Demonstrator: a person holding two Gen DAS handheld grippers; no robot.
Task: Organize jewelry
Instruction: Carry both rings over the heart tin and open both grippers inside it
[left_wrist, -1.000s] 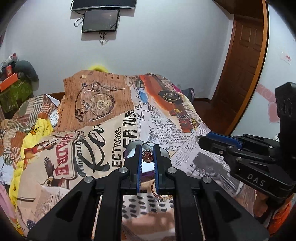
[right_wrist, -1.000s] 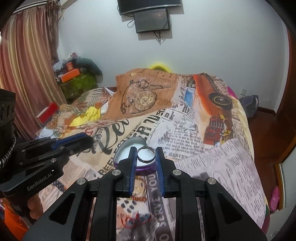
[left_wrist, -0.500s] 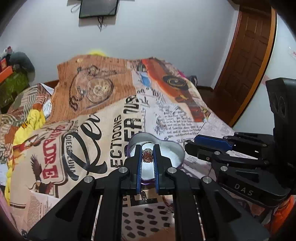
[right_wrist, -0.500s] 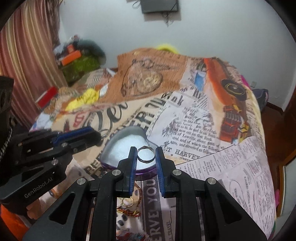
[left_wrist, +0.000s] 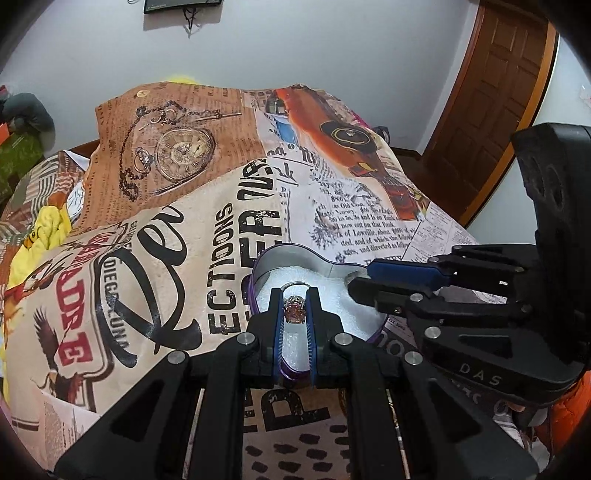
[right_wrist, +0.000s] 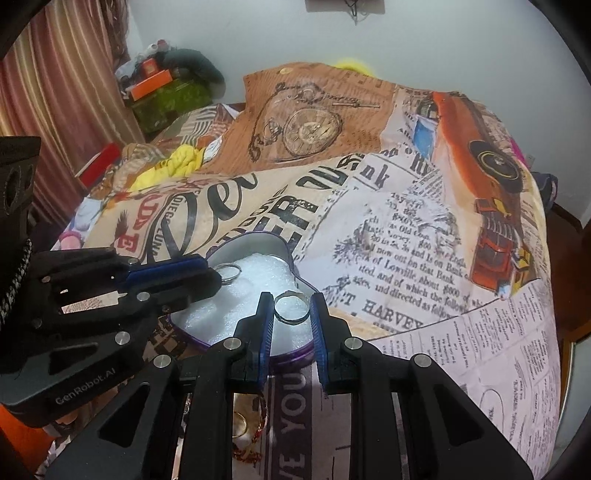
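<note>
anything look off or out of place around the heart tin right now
Nothing looks spilled or damaged. The heart-shaped tin sits level on the bedspread, its white padding clean. Only oddity: loose bangles lie on the cloth near the tin, not yet put away.

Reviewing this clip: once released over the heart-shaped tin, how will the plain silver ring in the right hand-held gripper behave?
The plain silver ring looks thin, rigid and light. Held by its edges in the right hand-held gripper, it could slip or twist. Round, it might roll, though the tin's white foam probably stops it.
</note>
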